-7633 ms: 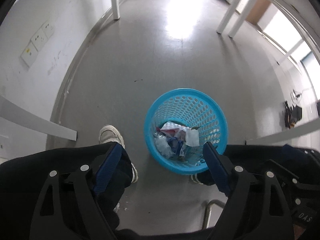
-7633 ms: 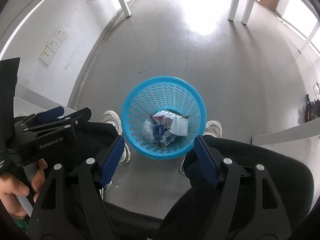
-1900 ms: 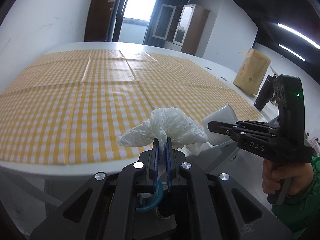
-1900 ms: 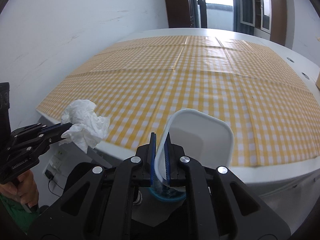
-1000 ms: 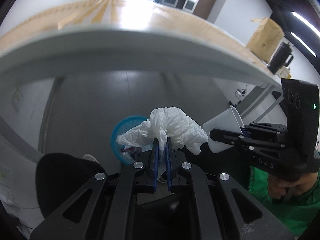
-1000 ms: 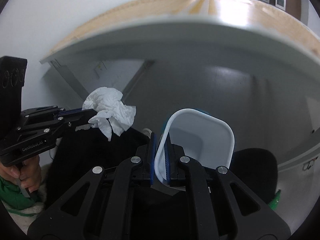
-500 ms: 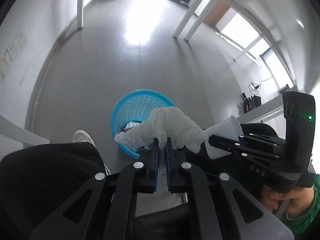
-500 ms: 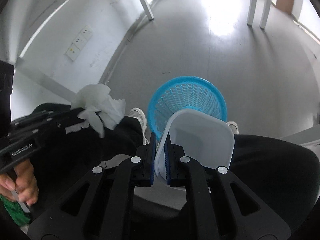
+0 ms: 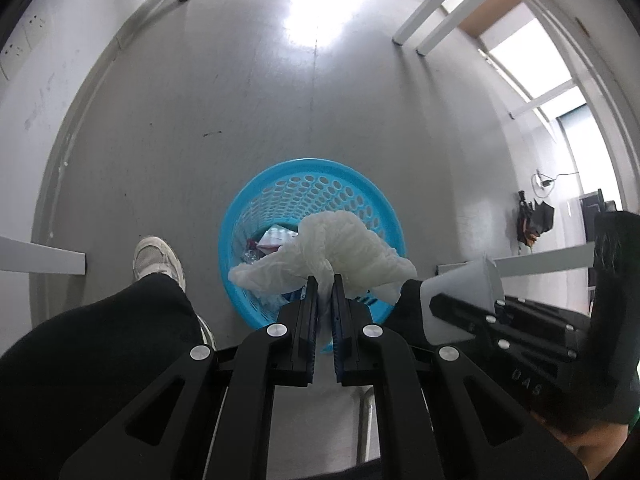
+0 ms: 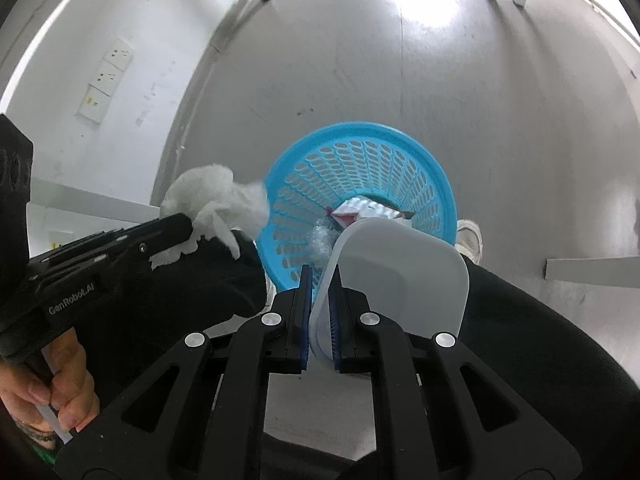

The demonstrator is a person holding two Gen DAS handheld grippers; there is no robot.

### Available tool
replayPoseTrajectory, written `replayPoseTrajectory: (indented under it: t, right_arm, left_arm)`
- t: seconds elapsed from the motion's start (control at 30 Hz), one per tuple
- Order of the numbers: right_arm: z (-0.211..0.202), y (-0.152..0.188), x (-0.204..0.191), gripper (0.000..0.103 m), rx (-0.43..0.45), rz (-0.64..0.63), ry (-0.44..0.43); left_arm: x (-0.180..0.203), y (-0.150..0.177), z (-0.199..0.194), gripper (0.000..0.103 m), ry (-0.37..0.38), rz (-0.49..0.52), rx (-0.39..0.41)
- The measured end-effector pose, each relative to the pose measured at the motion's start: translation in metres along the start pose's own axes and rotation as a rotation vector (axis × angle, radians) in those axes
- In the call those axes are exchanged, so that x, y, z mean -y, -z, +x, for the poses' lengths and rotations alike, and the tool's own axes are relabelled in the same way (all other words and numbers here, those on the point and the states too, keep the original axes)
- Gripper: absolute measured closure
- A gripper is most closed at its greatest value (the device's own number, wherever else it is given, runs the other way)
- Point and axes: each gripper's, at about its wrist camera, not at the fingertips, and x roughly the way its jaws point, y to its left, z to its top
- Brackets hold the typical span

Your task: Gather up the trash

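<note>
Below, left tongs [image 9: 325,280] pinch tissue [image 9: 340,240]; right tongs [image 10: 321,276] pinch tub [image 10: 400,272], mouth sideways.

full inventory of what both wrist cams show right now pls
round perforated plastic waste basket: 1, bright blue, on the grey floor between the person's feet
trash in the basket: several mixed pieces, red, white and clear, at its bottom
crumpled paper tissue: 1, white, pinched over the basket
rounded plastic container: 1, translucent white, clamped by its rim over the basket
table legs: several, white, far side of the floor
wall sockets: a few, white, left wall
sneakers: 2, pale, either side of the basket
left gripper: black, blue pads, shut on the tissue
right gripper: black, blue pads, shut on the container
</note>
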Motion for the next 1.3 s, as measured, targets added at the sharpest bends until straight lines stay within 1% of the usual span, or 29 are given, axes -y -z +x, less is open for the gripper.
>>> replayPoseTrajectory:
  t: [0.13,0.23,0.3,0.33,0.37,0.4,0.43,0.47,0.5,0.57,0.67,0.7,0.73,0.77,0.83,0.87,0.9,0.97,1.0,1.03,1.13,1.2,1.23,1.27,1.3]
  right_arm:
    - [0.012,-0.010,0.005,0.096,-0.017,0.011,0.001]
    - [0.016,-0.015,0.009,0.096,-0.012,0.022,0.011]
    - [0.016,-0.016,0.010,0.095,-0.016,0.031,0.015]
    - [0.019,-0.017,0.010,0.093,-0.022,0.032,0.016]
    - [0.021,-0.017,0.010,0.091,-0.024,0.032,0.021]
    - [0.021,-0.018,0.011,0.083,-0.017,0.034,0.026]
    - [0.019,-0.019,0.011,0.069,-0.006,0.034,0.034]
    - [0.017,-0.020,0.011,0.063,0.009,0.032,0.043]
    - [0.015,-0.020,0.012,0.057,0.019,0.031,0.046]
    - [0.012,-0.019,0.015,0.057,0.023,0.035,0.048]
    - [0.003,-0.014,0.016,0.056,0.032,0.034,0.056]
    - [-0.001,-0.011,0.015,0.053,0.044,0.027,0.058]
    - [-0.007,-0.009,0.012,0.048,0.057,0.018,0.061]
    - [-0.015,-0.004,0.009,0.046,0.074,-0.003,0.072]
    - [-0.027,0.004,0.005,0.039,0.093,-0.027,0.089]
    - [-0.032,0.008,0.004,0.038,0.099,-0.032,0.090]
    - [-0.039,0.012,0.003,0.035,0.107,-0.035,0.085]
    - [-0.053,0.022,0.001,0.028,0.131,-0.042,0.072]
    - [-0.060,0.027,0.000,0.023,0.141,-0.046,0.070]
    - [-0.065,0.032,0.000,0.018,0.146,-0.050,0.070]
    - [-0.083,0.045,0.001,0.009,0.173,-0.051,0.066]
    - [-0.093,0.052,0.002,0.009,0.193,-0.041,0.073]
    - [-0.096,0.055,0.002,0.009,0.196,-0.040,0.070]
    - [-0.097,0.057,0.002,0.009,0.192,-0.043,0.062]
    - [-0.097,0.059,0.002,0.009,0.187,-0.048,0.058]
  left_arm:
    - [-0.002,-0.007,0.015,0.097,-0.014,-0.022,-0.040]
    - [-0.009,-0.011,0.025,0.097,-0.024,-0.061,-0.072]
    - [-0.010,-0.014,0.028,0.097,-0.019,-0.069,-0.073]
    - [-0.010,-0.016,0.029,0.097,-0.012,-0.070,-0.070]
    - [-0.010,-0.018,0.028,0.092,0.012,-0.080,-0.058]
    - [-0.011,-0.021,0.028,0.087,0.032,-0.093,-0.047]
    - [-0.013,-0.023,0.027,0.071,0.050,-0.107,-0.036]
    - [-0.014,-0.024,0.025,0.057,0.057,-0.115,-0.027]
    - [-0.016,-0.026,0.023,0.054,0.056,-0.121,-0.015]
    - [-0.017,-0.024,0.020,0.053,0.045,-0.120,-0.012]
    - [-0.015,-0.016,0.006,0.051,0.012,-0.091,-0.004]
    - [-0.013,-0.013,0.000,0.050,0.009,-0.076,-0.002]
    - [-0.010,-0.009,-0.007,0.046,0.008,-0.056,0.001]
    - [-0.006,-0.003,-0.015,0.040,0.004,-0.030,0.007]
    - [-0.001,0.004,-0.025,0.034,-0.008,0.016,0.014]
    - [0.003,0.011,-0.034,0.028,-0.017,0.048,0.021]
    - [0.005,0.014,-0.037,0.025,-0.023,0.068,0.028]
    - [0.007,0.026,-0.050,0.015,-0.039,0.109,0.046]
    - [0.008,0.033,-0.056,0.012,-0.039,0.123,0.052]
    - [0.008,0.038,-0.061,0.007,-0.038,0.128,0.058]
    - [0.009,0.049,-0.076,0.006,-0.030,0.137,0.088]
    - [0.008,0.054,-0.078,0.006,-0.036,0.126,0.088]
    - [0.009,0.057,-0.078,0.006,-0.025,0.126,0.090]
    - [0.009,0.059,-0.078,0.006,-0.021,0.140,0.094]
    - [0.012,0.061,-0.077,0.006,-0.035,0.165,0.094]
